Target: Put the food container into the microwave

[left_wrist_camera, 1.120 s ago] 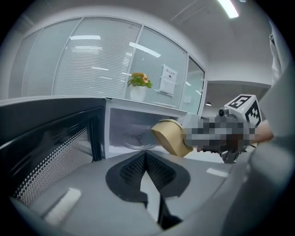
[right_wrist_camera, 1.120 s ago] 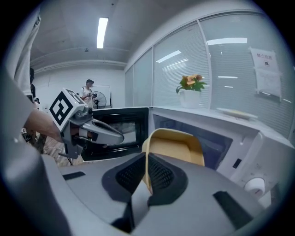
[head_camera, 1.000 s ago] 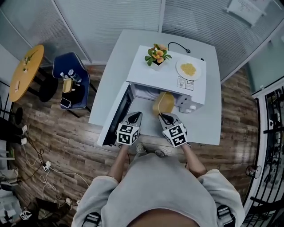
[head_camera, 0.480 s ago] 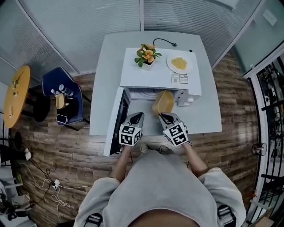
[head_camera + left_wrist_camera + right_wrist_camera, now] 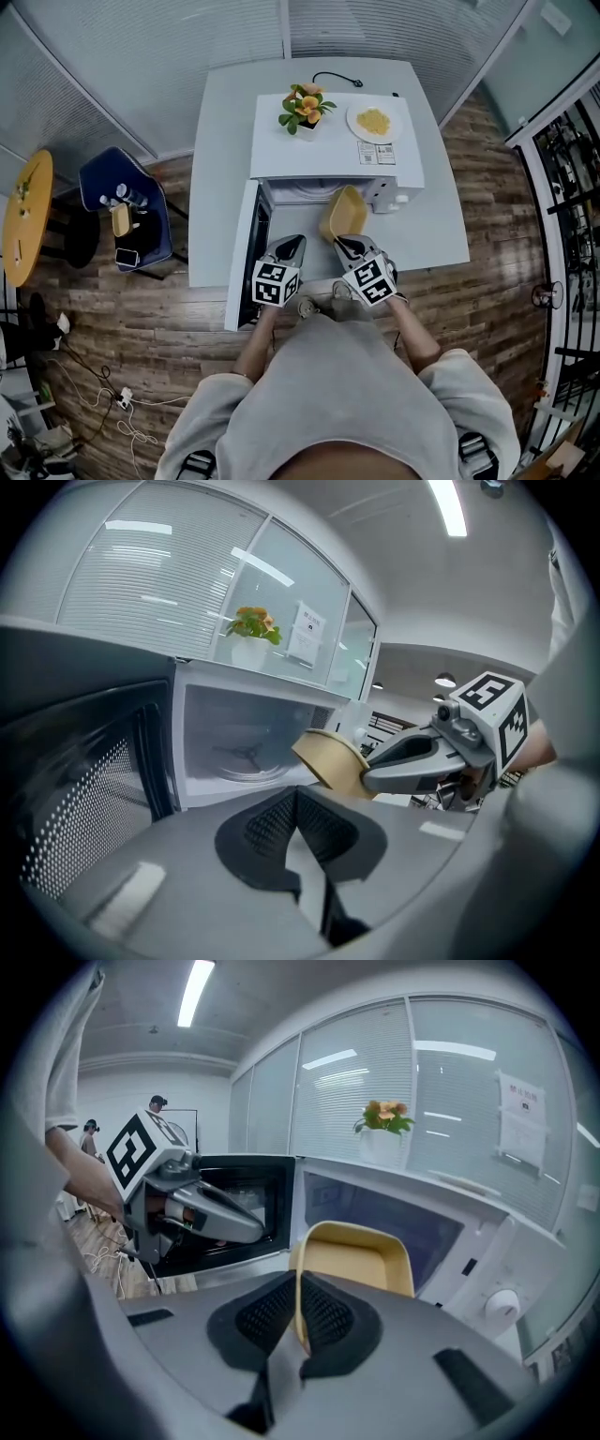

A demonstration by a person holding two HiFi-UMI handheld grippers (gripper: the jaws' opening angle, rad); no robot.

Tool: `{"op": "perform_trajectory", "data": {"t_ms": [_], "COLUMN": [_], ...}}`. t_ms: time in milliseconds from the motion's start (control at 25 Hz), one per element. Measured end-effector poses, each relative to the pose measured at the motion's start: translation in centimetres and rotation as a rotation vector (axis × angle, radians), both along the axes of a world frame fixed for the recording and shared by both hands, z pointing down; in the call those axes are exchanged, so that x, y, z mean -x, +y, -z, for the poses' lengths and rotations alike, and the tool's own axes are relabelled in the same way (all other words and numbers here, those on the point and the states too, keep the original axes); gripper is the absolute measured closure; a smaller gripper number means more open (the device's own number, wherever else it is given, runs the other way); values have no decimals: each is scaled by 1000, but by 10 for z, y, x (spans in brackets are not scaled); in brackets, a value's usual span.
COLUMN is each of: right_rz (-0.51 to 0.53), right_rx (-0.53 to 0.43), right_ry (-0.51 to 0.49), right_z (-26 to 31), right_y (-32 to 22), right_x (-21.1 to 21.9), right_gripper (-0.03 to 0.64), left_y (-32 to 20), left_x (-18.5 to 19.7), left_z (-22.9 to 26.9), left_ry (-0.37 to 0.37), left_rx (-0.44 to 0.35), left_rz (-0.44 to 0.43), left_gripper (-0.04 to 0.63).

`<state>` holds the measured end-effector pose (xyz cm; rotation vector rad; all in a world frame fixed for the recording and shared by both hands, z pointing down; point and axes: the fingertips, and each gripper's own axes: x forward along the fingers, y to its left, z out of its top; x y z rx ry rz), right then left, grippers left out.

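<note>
A white microwave (image 5: 319, 159) stands on the table with its door (image 5: 246, 251) swung open to the left. My right gripper (image 5: 341, 246) is shut on the rim of a yellow food container (image 5: 344, 214), held tilted in front of the oven opening (image 5: 298, 192). In the right gripper view the container (image 5: 352, 1262) stands on edge between the pads. My left gripper (image 5: 288, 248) hangs shut and empty beside it, just right of the door. From the left gripper view I see the cavity with its turntable (image 5: 246, 757) and the container (image 5: 330, 758) in the other gripper.
On top of the microwave sit a small flower pot (image 5: 302, 105) and a white plate of yellow food (image 5: 374, 122). The white table (image 5: 219, 141) stands against glass partitions. A blue chair (image 5: 122, 202) with small items stands at the left on the wood floor.
The view has shifted slightly and the container sits a little higher toward the oven opening. Both grippers hold nearly the same places.
</note>
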<state>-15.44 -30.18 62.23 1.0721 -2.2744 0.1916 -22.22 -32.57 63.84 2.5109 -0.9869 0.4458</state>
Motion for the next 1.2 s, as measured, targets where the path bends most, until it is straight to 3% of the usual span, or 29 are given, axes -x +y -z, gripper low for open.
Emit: {"op": "perform_trajectory", "data": {"t_ms": [520,1200], "right_rz": [199,464], "right_rx": [-21,-63], "right_ry": [160,451], "right_z": [-6,-33], "right_y": [-22,-43], "right_x": [1,1], "right_gripper": [592,592], "left_y": [-7,-15], "left_x": [1,3], "left_z": [-5,-7], "left_ry": [-7,-4], "left_rx": [16,23], "left_rz": [63,120], "left_gripper": [584,584]}}
